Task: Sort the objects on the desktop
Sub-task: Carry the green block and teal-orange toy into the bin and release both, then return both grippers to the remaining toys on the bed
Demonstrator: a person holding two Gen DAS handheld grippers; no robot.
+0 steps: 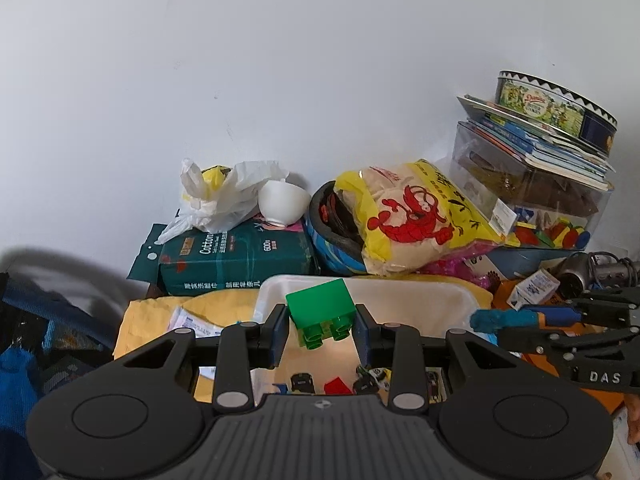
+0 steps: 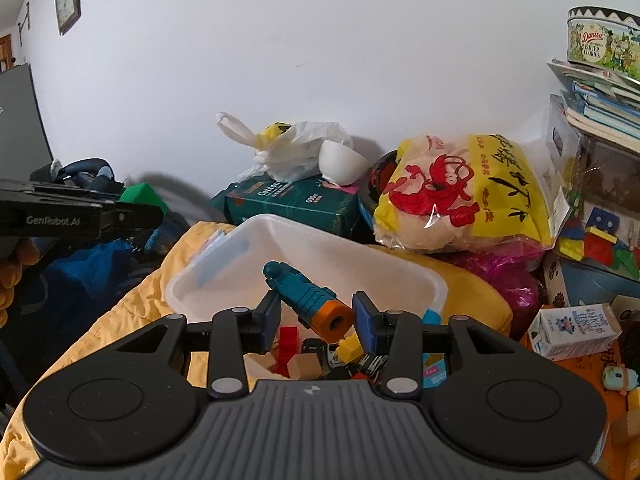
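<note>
My left gripper [image 1: 322, 330] is shut on a green building brick [image 1: 322, 308], held studs-down above a white plastic bin [image 1: 460, 294]. The bin holds several small toys: toy cars and a red block [image 1: 337, 386]. My right gripper [image 2: 316, 320] is shut on a teal toy blaster with an orange muzzle [image 2: 306, 298], over the same white bin [image 2: 424, 276]. In the left wrist view the right gripper and teal toy [image 1: 504, 318] come in from the right. In the right wrist view the left gripper [image 2: 80, 216] shows at the left edge with the green brick [image 2: 142, 196].
The bin sits on a yellow cloth [image 2: 132, 304]. Behind it: a green cotton-tissue pack [image 1: 240, 256], a white bowl [image 1: 282, 202], a plastic bag [image 1: 216, 196], a yellow snack bag [image 1: 416, 220]. At right, a clear toy box [image 1: 532, 196] with books and a cookie tin [image 1: 556, 110]. A small carton [image 2: 576, 330] lies nearby.
</note>
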